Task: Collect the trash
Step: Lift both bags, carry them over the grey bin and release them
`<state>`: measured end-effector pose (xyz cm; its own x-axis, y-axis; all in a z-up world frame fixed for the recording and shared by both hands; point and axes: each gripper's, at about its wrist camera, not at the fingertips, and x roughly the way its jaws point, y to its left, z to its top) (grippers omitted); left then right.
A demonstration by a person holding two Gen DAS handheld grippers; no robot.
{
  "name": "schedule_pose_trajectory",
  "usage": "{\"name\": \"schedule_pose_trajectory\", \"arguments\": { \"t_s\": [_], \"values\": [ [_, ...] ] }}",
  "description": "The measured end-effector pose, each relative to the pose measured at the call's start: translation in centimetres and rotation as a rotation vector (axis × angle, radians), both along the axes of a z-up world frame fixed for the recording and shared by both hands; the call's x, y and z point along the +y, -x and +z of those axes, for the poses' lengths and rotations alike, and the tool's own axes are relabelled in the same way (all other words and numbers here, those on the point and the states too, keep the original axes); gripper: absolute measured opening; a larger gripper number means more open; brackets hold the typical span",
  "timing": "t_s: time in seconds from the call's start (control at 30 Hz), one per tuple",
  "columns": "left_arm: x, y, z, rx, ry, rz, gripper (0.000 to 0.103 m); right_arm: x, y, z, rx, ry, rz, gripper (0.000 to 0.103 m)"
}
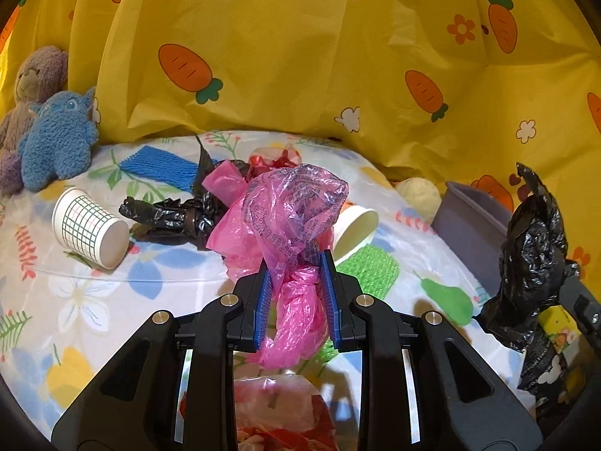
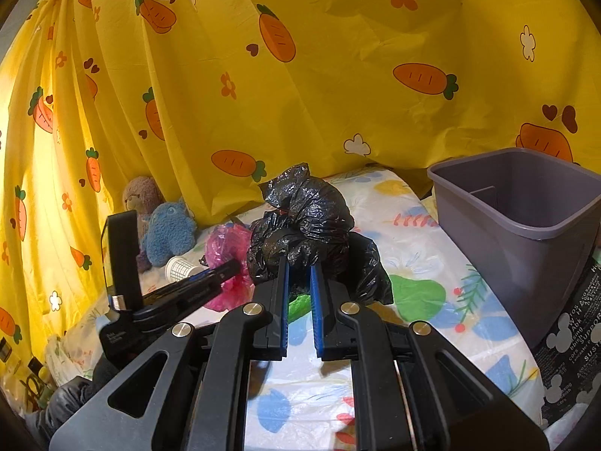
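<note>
My left gripper [image 1: 295, 263] is shut on a crumpled pink plastic bag [image 1: 289, 218] and holds it above the flowered table cover [image 1: 86, 300]. My right gripper [image 2: 299, 263] is shut on a crumpled black plastic bag [image 2: 304, 218], also seen at the right in the left wrist view [image 1: 533, 259]. A grey plastic bin [image 2: 526, 218] stands to the right of the right gripper; its corner shows in the left wrist view [image 1: 469, 225]. On the table lie another black bag [image 1: 169, 218], a checked paper cup [image 1: 90, 227] on its side, a second paper cup [image 1: 357, 229], and a red-and-clear wrapper [image 1: 274, 158].
A blue foam net [image 1: 161, 165] and a green foam net [image 1: 372, 267] lie on the table. A blue plush [image 1: 56, 139] and a brown plush [image 1: 33, 79] sit at the back left. A yellow carrot-print curtain [image 1: 300, 56] hangs behind. A printed black bag [image 2: 578, 323] lies by the bin.
</note>
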<state>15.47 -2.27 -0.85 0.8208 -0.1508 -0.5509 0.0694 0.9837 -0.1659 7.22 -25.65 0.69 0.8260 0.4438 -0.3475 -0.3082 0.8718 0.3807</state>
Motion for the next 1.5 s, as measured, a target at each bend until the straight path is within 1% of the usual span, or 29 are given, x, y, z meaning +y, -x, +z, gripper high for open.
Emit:
{"name": "schedule_pose_trajectory", "arguments": {
  "t_s": [0.23,0.43,0.53,0.63,0.77,0.83,0.93,1.0,1.1,1.3,1.5],
  "values": [
    [-1.0,1.2,2.2,-0.05,-0.028,-0.049,0.024,-1.2,-0.3,0.5,-0.018,0.004,-0.032,0.011],
    [-3.9,2.3,5.6,-0.123,-0.053,-0.148,0.024,-2.7,-0.3,1.4,-0.051,0.02,-0.085,0.011],
    [-5.9,2.2,7.3,-0.144,-0.053,-0.218,0.024,-4.0,-0.4,2.1,-0.071,0.029,-0.133,0.011],
    [-8.3,1.6,9.0,-0.162,-0.029,-0.307,0.024,-5.8,-0.7,2.9,-0.094,0.038,-0.201,0.011],
    [-13.2,0.0,10.4,-0.186,-0.029,-0.424,0.024,-8.2,-1.6,3.5,-0.11,0.075,-0.321,0.011],
    [-15.7,-1.1,10.2,-0.166,-0.024,-0.473,0.024,-9.4,-2.2,3.6,-0.102,0.093,-0.381,0.011],
    [-19.1,-3.0,9.2,-0.13,-0.012,-0.544,0.024,-10.9,-3.1,3.2,-0.076,0.097,-0.44,0.011],
    [-21.1,-4.2,8.3,-0.097,-0.006,-0.583,0.024,-11.6,-3.4,2.9,-0.066,0.106,-0.469,0.011],
    [-23.1,-6.0,7.1,-0.053,0.005,-0.614,0.024,-12.6,-4.1,2.4,-0.047,0.117,-0.492,0.011],
    [-25.1,-8.8,5.2,0.006,0.054,-0.641,0.024,-14.3,-4.9,1.5,-0.016,0.121,-0.534,0.011],
    [-25.7,-10.7,3.7,0.066,0.095,-0.668,0.024,-15.0,-6.1,0.9,0.014,0.133,-0.553,0.012]
  ]
}}
